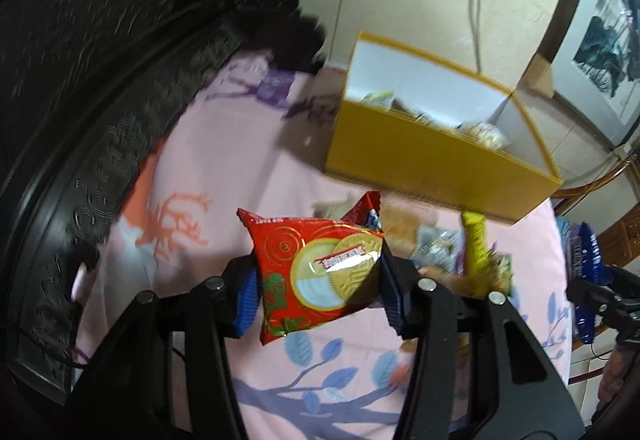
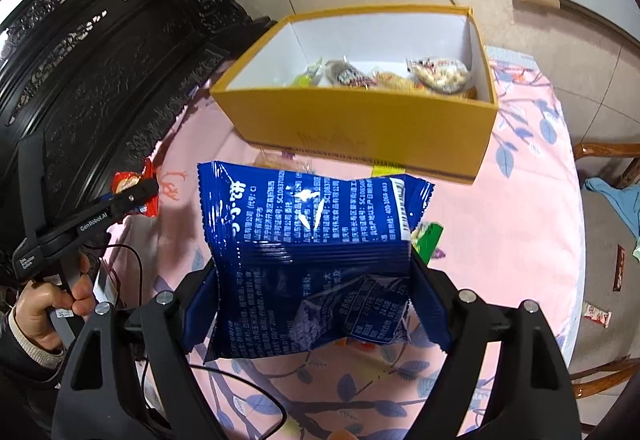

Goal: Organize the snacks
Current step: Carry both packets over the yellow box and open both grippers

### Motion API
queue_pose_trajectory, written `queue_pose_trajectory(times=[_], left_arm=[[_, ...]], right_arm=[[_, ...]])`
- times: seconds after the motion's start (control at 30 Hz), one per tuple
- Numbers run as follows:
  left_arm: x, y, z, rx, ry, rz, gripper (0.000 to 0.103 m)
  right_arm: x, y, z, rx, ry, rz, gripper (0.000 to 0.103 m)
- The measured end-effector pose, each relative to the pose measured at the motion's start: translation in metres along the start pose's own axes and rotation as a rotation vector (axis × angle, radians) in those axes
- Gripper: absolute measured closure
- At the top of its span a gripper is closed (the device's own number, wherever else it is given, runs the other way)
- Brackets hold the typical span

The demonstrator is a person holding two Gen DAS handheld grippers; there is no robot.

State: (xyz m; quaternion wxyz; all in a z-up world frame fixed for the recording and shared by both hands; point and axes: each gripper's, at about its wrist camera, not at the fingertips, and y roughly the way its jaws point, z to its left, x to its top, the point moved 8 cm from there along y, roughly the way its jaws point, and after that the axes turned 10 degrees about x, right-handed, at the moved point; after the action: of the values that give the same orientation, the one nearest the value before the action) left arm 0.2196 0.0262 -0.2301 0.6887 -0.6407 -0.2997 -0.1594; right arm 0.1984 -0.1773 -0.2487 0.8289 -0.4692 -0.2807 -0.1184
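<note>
Left tongs (image 1: 316,292) clamping red biscuit packet (image 1: 316,272), right tongs (image 2: 316,304) blue bag (image 2: 312,252).

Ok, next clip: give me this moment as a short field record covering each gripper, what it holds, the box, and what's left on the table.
left gripper: shut on red biscuit packet, lifted off the cloth
right gripper: shut on blue snack bag, held in front of the box
yellow box: open, white inside, several wrapped snacks at the bottom
pink floral tablecloth: loose snacks lie in front of the box, including a yellow-green stick pack
stage: both snacks held, neither in the box yet
</note>
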Motion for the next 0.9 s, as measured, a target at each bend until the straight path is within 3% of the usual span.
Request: queue_pose_trajectory(times=[0.3,0.53,0.9], left_arm=[[0.043,-0.027,-0.027,-0.034,0.02,-0.068,0.051],[0.092,-0.036,-0.058,-0.061,0.034,-0.128,0.051],[0.164,0.002,-0.106,-0.057,0.075,-0.175,0.051]], right_arm=[[0.034,-0.022,0.0,-0.006,-0.031,-0.077,0.02],[0.086,-0.037,-0.006,-0.042,-0.082,-0.174,0.02],[0.16,-0.025,-0.023,-0.104,-0.139,-0.29,0.02]])
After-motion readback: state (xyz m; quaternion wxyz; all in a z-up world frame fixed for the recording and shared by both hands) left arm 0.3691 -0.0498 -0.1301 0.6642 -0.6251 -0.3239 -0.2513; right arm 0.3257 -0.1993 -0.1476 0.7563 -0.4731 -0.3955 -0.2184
